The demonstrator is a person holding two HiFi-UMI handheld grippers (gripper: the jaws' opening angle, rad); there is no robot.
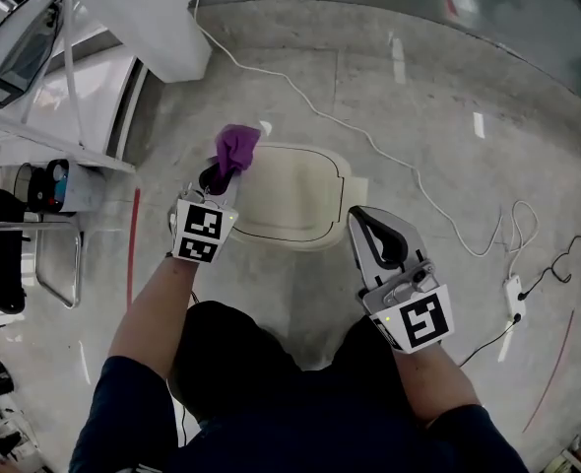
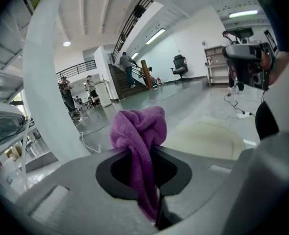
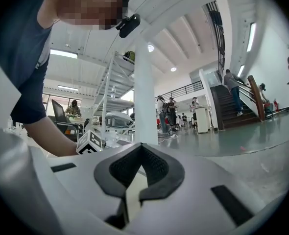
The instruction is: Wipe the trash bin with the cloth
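1. Purple cloth (image 1: 236, 149) clenched in a bunch by the fingers (image 2: 81, 180) of the left gripper (image 1: 219, 178); held at the far left corner of the cream trash bin (image 1: 355, 190) on the floor (image 1: 419, 116); touching or not, cannot tell.
2. Right gripper (image 1: 359, 217) with fingers (image 3: 183, 190) pressed together on nothing; just beside the bin's near right corner.
3. Likely step: start of wiping; next, press cloth onto the lid (image 1: 290, 200) and sweep across.
4. Lid down; contents hidden.
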